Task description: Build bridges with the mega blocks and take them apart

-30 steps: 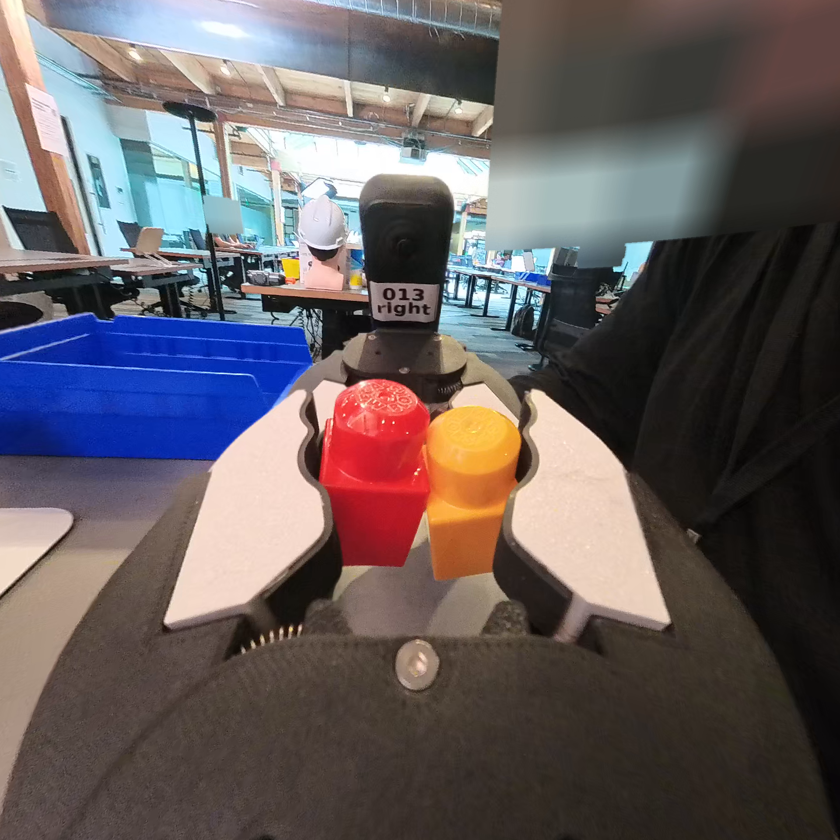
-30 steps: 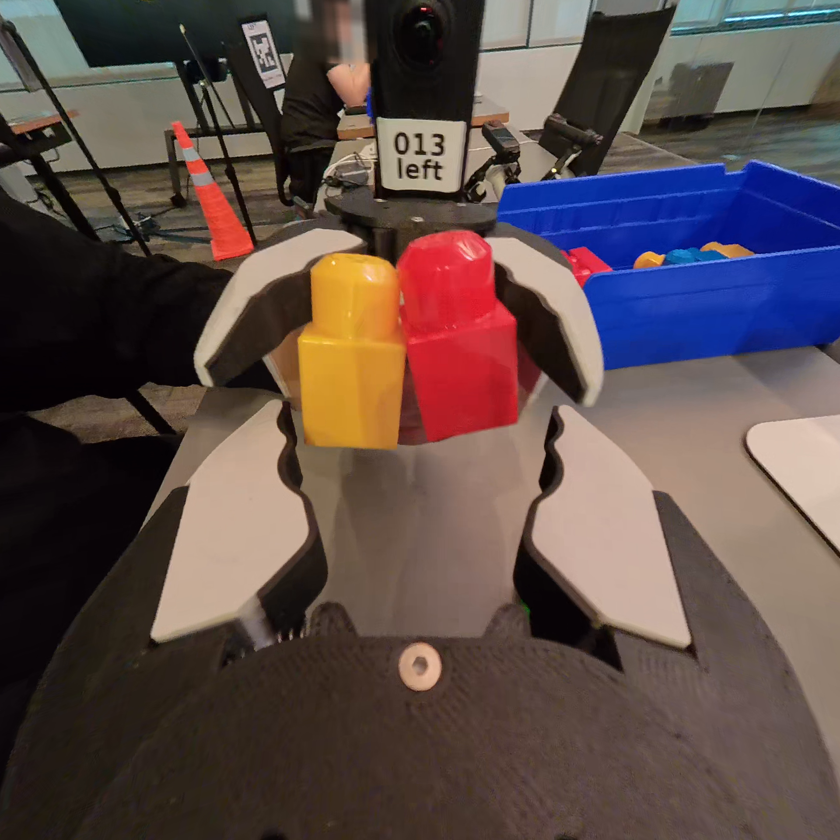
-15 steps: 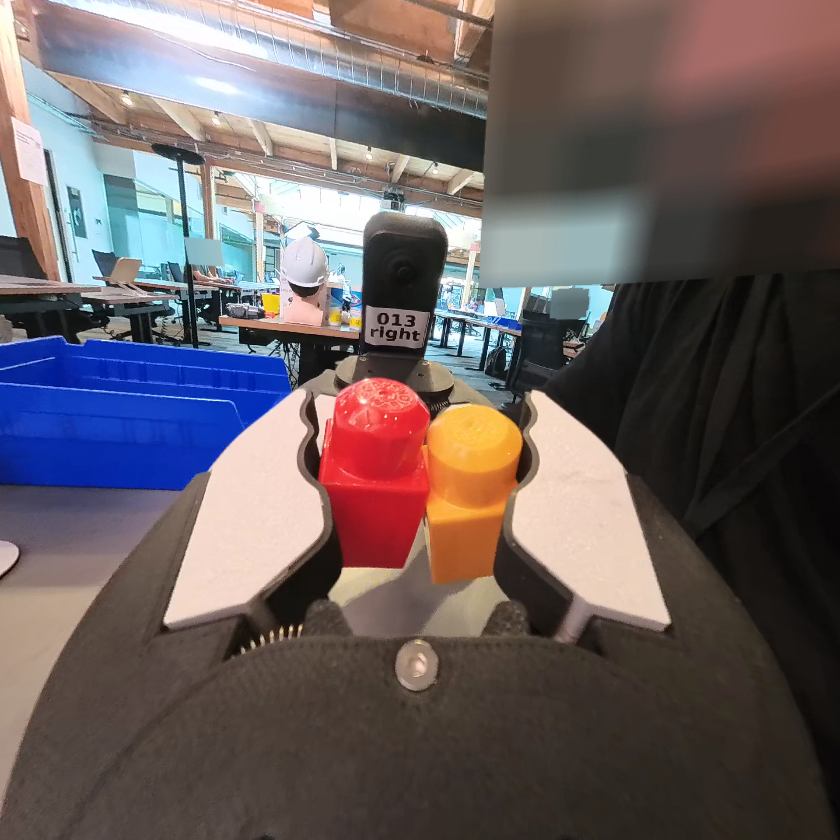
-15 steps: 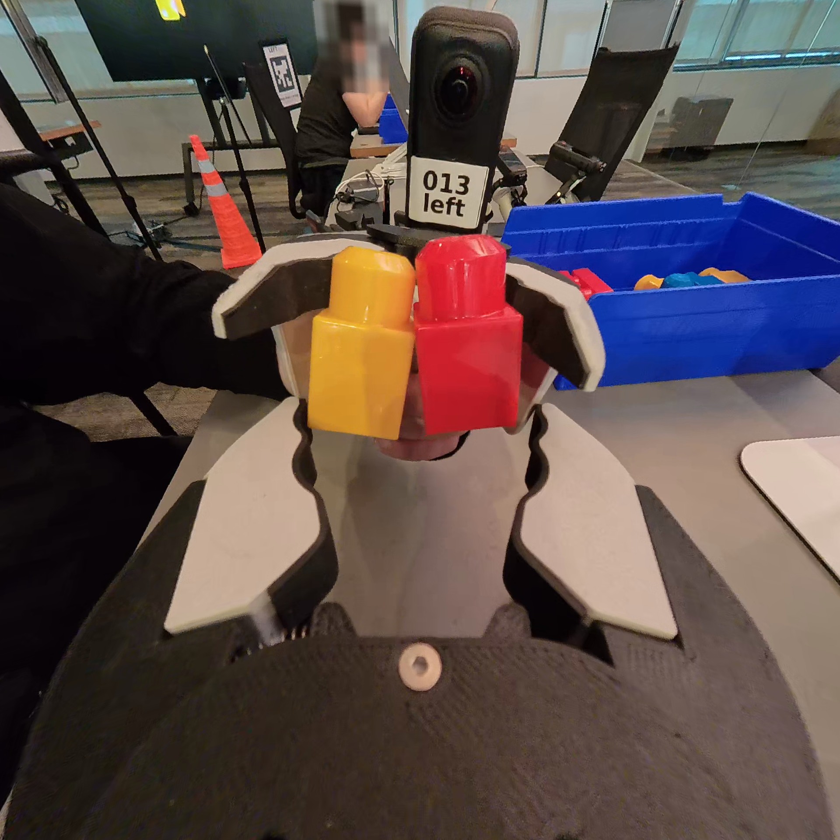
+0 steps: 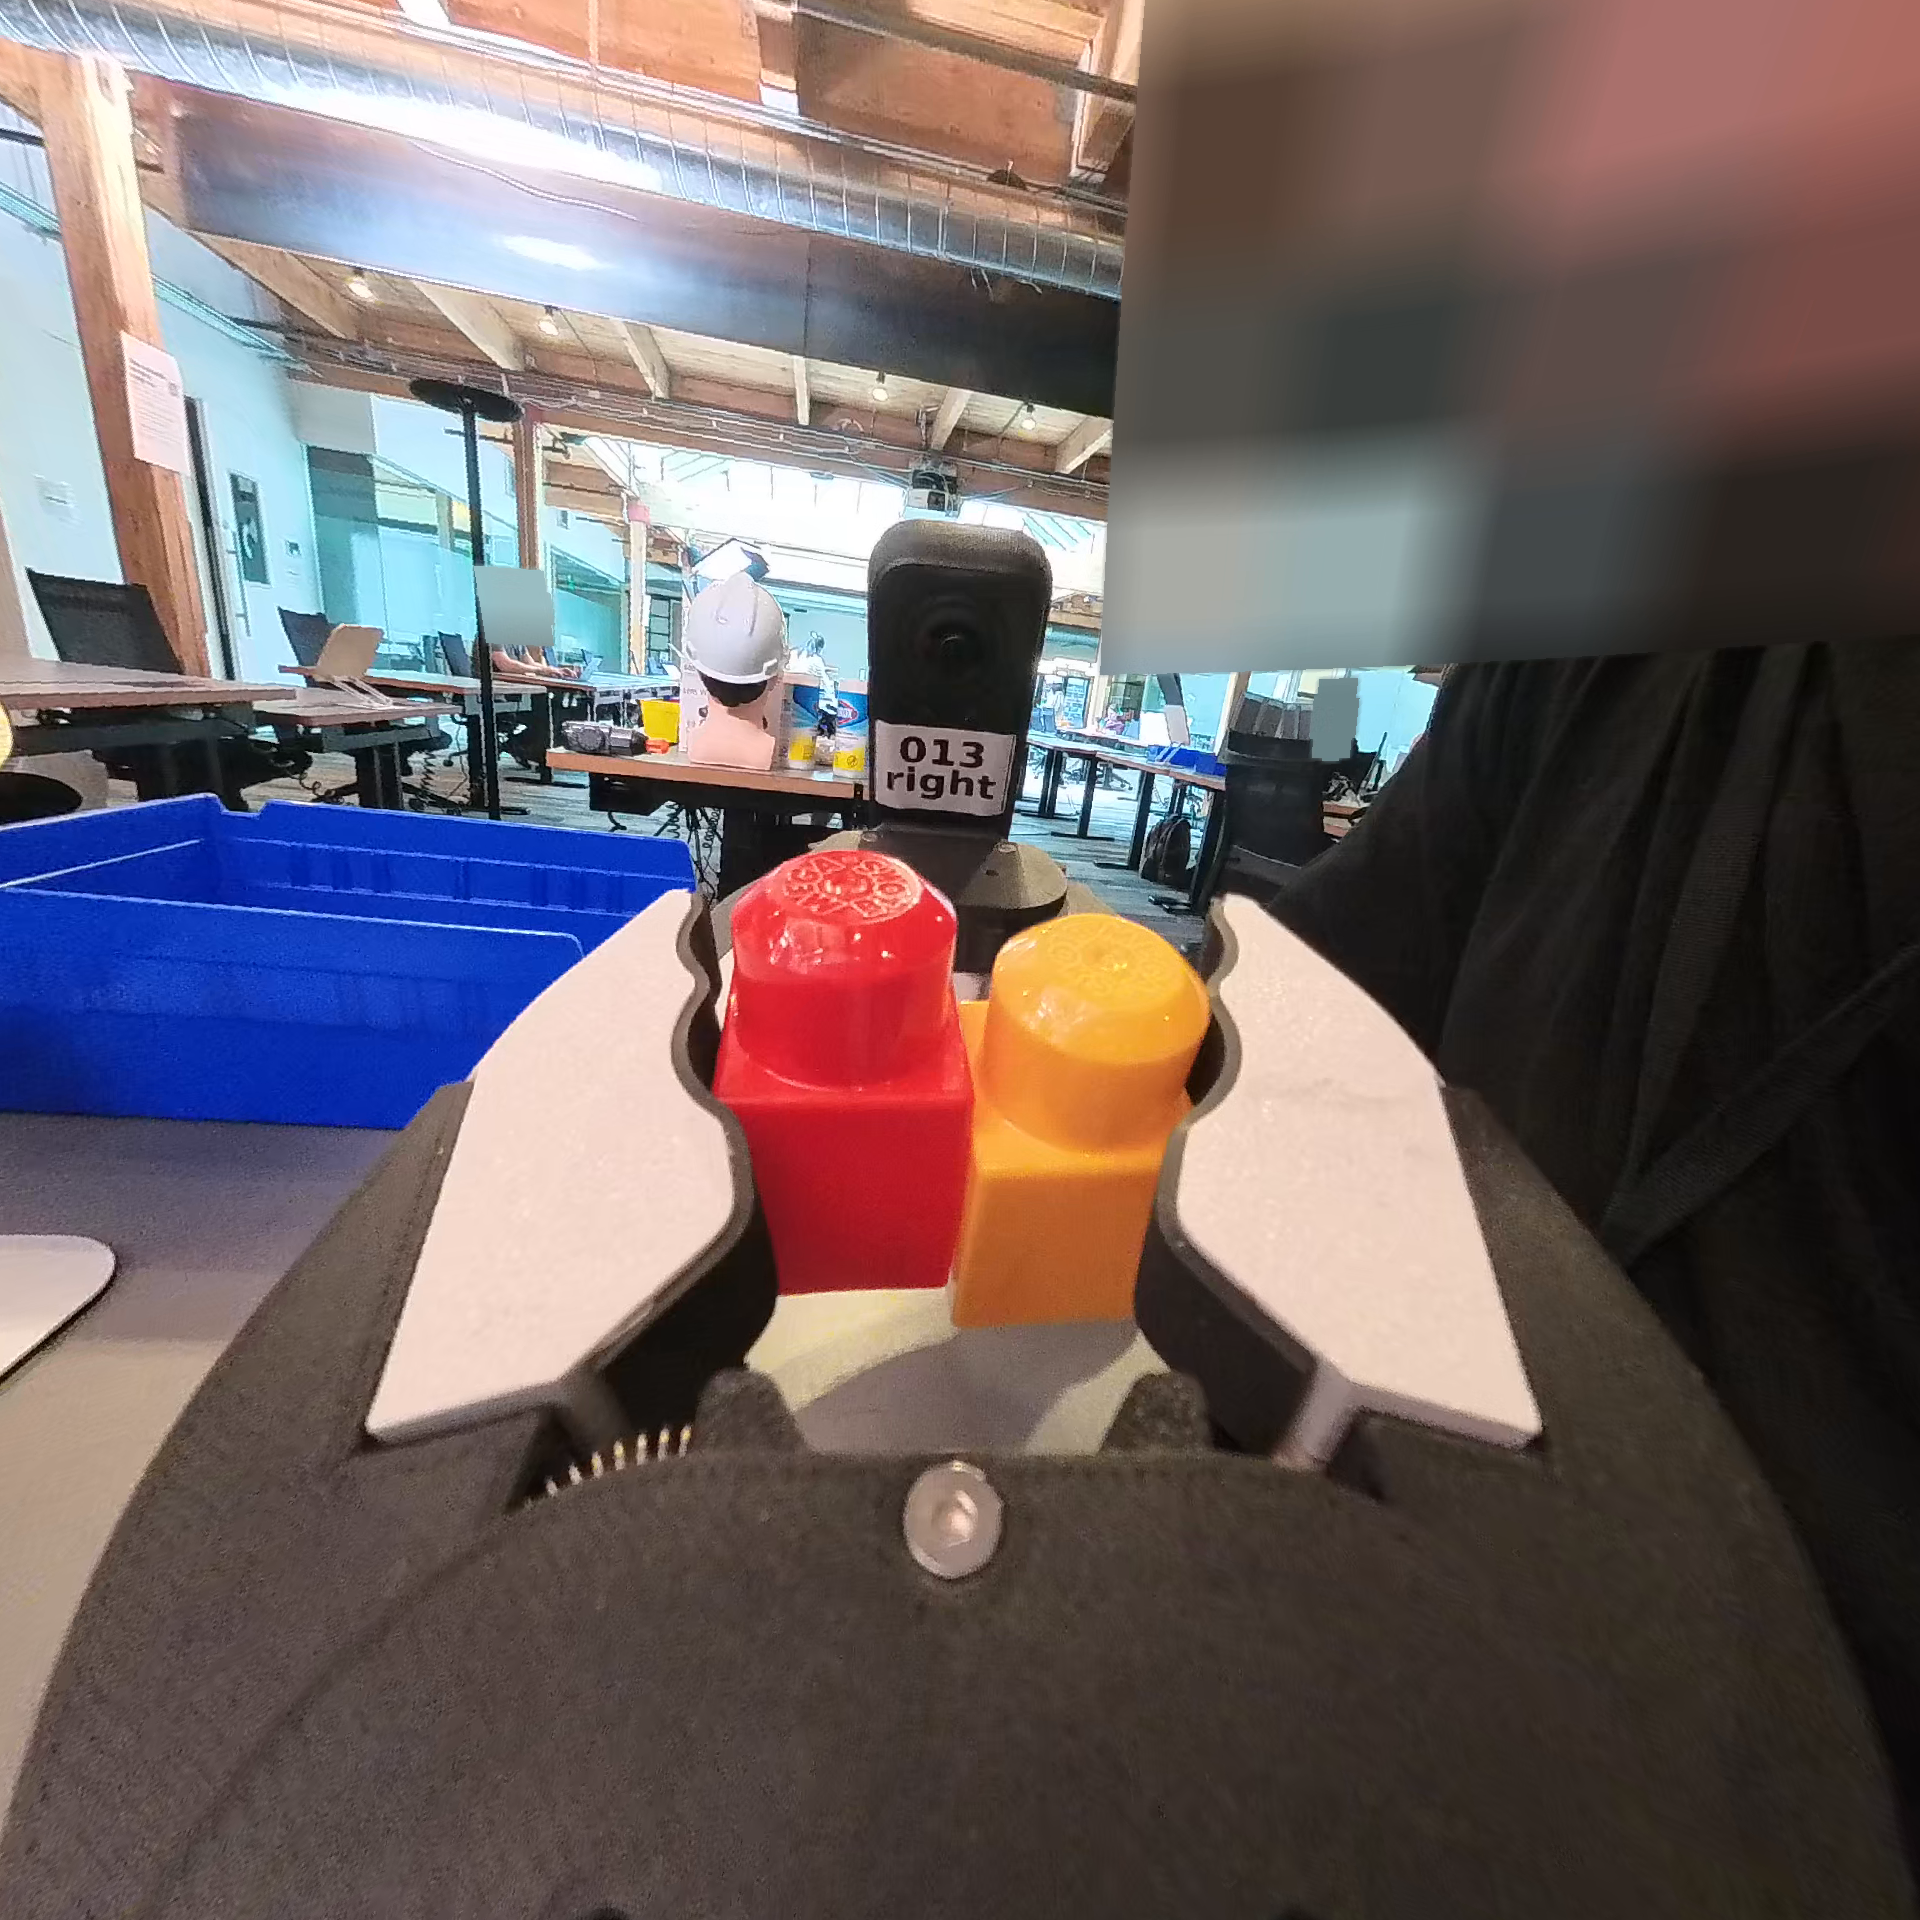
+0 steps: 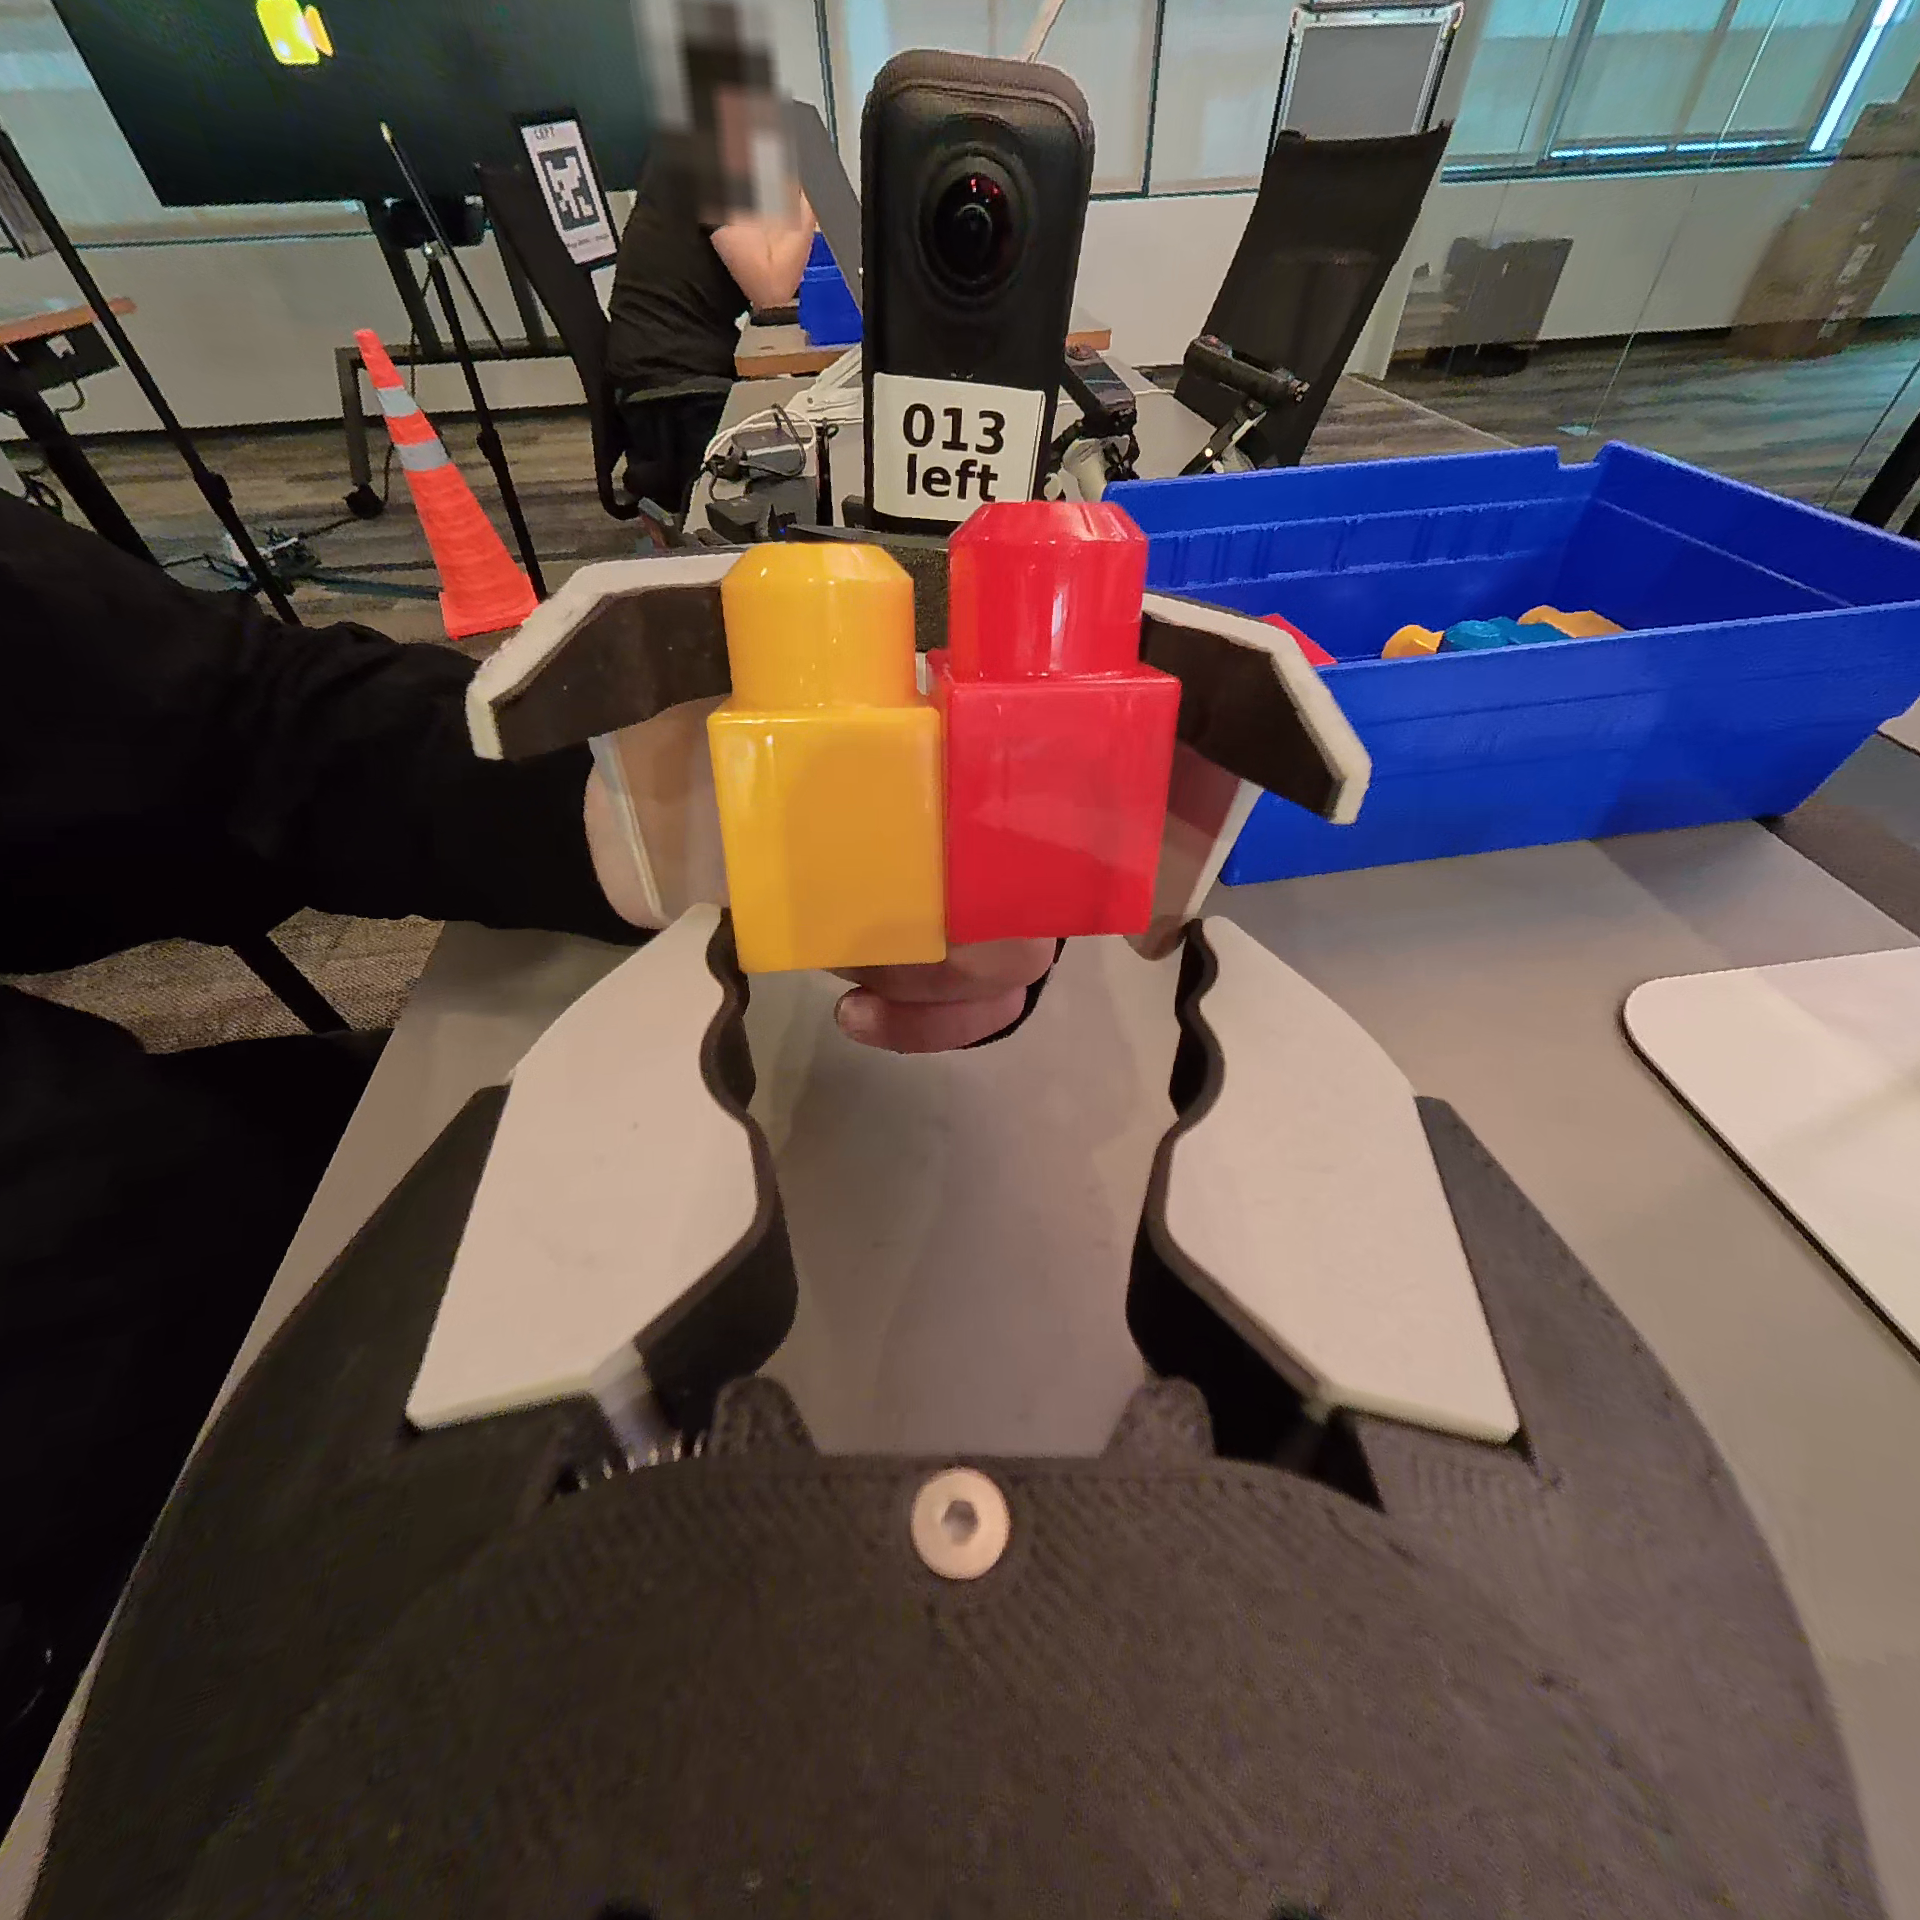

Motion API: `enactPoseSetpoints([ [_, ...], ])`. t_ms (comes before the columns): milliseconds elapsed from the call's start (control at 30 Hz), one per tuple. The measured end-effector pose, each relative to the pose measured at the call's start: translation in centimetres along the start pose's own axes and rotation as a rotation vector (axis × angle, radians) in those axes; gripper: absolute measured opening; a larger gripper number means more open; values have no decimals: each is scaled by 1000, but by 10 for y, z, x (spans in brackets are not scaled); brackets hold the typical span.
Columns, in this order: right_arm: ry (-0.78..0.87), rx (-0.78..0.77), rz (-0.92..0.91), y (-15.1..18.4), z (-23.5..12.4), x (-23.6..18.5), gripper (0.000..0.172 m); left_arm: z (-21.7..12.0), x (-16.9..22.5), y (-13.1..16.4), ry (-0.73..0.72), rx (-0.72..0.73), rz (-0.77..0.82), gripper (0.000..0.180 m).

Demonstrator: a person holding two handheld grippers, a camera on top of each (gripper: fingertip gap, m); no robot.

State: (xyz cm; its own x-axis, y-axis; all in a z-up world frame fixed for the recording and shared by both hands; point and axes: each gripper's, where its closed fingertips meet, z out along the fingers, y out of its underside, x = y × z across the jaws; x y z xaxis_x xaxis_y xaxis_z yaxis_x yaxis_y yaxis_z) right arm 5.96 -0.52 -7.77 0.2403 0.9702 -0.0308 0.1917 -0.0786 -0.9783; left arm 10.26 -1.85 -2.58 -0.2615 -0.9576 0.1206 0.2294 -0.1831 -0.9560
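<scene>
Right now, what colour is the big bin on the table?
Blue: the bin shows best in the right wrist view, with a few blocks inside.

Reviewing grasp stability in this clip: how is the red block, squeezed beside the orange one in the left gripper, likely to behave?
The red block looks like stiff, glossy moulded plastic, so probably rigid yet slippery. Only side pressure from the left gripper pins it against the orange block, so it could pivot or slip. It is probably light for its bulk.

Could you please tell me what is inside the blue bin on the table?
In the right wrist view, the blue bin holds a few blocks: red, orange and blue. Its front wall covers the rest of the floor, so more may lie unseen.
</scene>
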Motion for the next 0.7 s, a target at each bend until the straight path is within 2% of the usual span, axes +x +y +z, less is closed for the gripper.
enactPoseSetpoints([
  [167,7,12,-24,0,-1,1,75,-1,1,-4,6,15,-6,88],
  [233,-62,49,-14,-4,-5,-8,35,-5,-4,-7,-28,17,25,90],
  [400,-78,12,-25,1,3,-15,48,-5,-2,-4,-2,-8,7,85],
  [600,-91,25,-13,0,1,-14,47,-6,-4,-4,-5,6,5,83],
  [700,-134,94,17,-8,-4,-17,36,-7,-4,-9,5,45,-13,85],
])
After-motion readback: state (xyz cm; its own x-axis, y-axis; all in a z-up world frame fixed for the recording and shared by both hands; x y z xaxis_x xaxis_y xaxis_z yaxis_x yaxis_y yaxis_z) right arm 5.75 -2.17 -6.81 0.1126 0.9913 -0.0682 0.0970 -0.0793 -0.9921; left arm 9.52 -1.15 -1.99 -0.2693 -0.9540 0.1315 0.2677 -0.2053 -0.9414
